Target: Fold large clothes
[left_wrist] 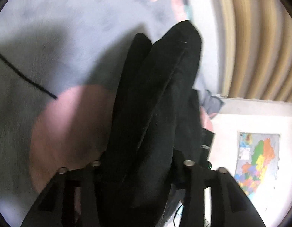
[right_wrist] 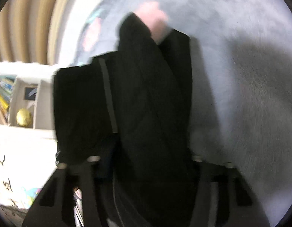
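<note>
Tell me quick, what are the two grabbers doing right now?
Left gripper: shut on the black garment.
Right gripper: shut on the same black garment.

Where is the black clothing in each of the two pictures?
Left wrist view: the black garment runs up the middle from between the tongs.
Right wrist view: the black garment fills the middle, also rising from the tongs.
Shared landmark: the grey fuzzy blanket behind it.
</note>
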`<action>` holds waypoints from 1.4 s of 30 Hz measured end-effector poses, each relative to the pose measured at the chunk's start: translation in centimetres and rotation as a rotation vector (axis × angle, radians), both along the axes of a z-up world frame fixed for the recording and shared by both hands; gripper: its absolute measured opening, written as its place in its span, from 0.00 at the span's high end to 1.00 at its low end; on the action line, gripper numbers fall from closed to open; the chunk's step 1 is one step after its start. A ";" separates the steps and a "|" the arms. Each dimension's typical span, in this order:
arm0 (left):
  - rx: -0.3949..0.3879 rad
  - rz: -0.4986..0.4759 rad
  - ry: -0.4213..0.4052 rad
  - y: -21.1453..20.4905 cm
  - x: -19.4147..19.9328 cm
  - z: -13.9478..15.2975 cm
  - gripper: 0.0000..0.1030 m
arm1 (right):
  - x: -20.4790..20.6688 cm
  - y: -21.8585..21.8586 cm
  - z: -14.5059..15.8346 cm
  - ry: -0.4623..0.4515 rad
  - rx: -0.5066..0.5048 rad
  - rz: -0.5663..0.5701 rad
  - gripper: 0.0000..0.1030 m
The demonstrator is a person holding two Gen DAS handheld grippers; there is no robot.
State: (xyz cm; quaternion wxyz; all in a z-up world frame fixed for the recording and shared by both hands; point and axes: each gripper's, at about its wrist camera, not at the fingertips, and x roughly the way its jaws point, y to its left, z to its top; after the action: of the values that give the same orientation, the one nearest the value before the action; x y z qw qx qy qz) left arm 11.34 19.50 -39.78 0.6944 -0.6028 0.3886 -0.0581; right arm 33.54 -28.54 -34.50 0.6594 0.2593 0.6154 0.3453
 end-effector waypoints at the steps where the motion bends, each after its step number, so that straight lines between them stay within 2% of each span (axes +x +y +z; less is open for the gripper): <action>1: -0.005 0.000 -0.033 -0.5 -0.5 1.2 0.62 | -0.6 -0.1 0.9 -0.014 0.016 -0.003 0.61; 3: -0.006 -0.009 -0.083 -1.6 -1.2 3.6 0.63 | -2.3 0.2 3.4 -0.062 0.030 0.013 0.62; 6: 0.042 -0.048 -0.152 -3.8 -2.4 8.4 0.63 | -5.2 1.0 7.5 -0.131 0.037 0.047 0.63; 11: 0.115 -0.083 -0.237 -6.4 -7.2 15.1 0.63 | -10.9 0.4 13.7 -0.202 0.050 0.075 0.63; 15: 0.125 -0.086 -0.266 -7.7 -11.8 18.0 0.63 | -15.1 -1.7 16.7 -0.197 0.049 0.093 0.63; 17: 0.125 -0.090 -0.260 -8.0 -14.7 18.2 0.63 | -17.5 -2.7 17.5 -0.179 0.030 0.103 0.63; 19: 0.117 -0.099 -0.242 -7.5 -17.2 17.5 0.63 | -19.9 -3.6 17.5 -0.164 0.006 0.118 0.63; 22: 0.103 -0.108 -0.201 -8.3 -20.2 15.6 0.63 | -22.3 -4.2 15.4 -0.126 -0.022 0.135 0.63; 24: 0.082 -0.098 -0.171 -8.7 -21.9 13.5 0.63 | -23.4 -4.2 13.0 -0.104 -0.038 0.151 0.63; 27: 0.075 -0.078 -0.113 -9.5 -23.8 8.9 0.63 | -23.6 -4.5 7.8 -0.051 -0.068 0.159 0.63; 29: 0.066 -0.044 -0.078 -9.7 -24.9 5.5 0.64 | -23.2 -5.6 4.6 -0.042 -0.099 0.130 0.61; 30: 0.059 -0.018 -0.077 -9.4 -25.5 4.3 0.64 | -22.9 -6.5 3.5 -0.035 -0.083 0.106 0.61; 32: -0.039 0.040 -0.097 -8.2 -27.0 0.9 0.63 | -22.1 -8.8 1.4 -0.005 -0.005 0.063 0.59; 34: -0.073 0.079 -0.126 -7.6 -27.9 -0.8 0.63 | -21.9 -9.4 0.4 -0.009 0.032 0.051 0.58; 37: -0.062 0.087 -0.192 -7.6 -28.7 -2.1 0.61 | -22.1 -10.3 -1.0 -0.044 0.073 0.051 0.53; 39: -0.031 0.083 -0.236 -8.0 -29.0 -2.2 0.61 | -22.6 -10.8 -1.7 -0.076 0.098 0.038 0.47; 42: 0.013 0.085 -0.287 -8.6 -28.7 -2.2 0.61 | -23.7 -11.3 -2.4 -0.113 0.154 0.008 0.46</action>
State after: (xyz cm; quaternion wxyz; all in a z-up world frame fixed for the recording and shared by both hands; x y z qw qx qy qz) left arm -17.39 10.87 -41.94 0.7485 -0.5998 0.2597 -0.1119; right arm 9.86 -39.88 -36.86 0.6698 0.2869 0.5499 0.4083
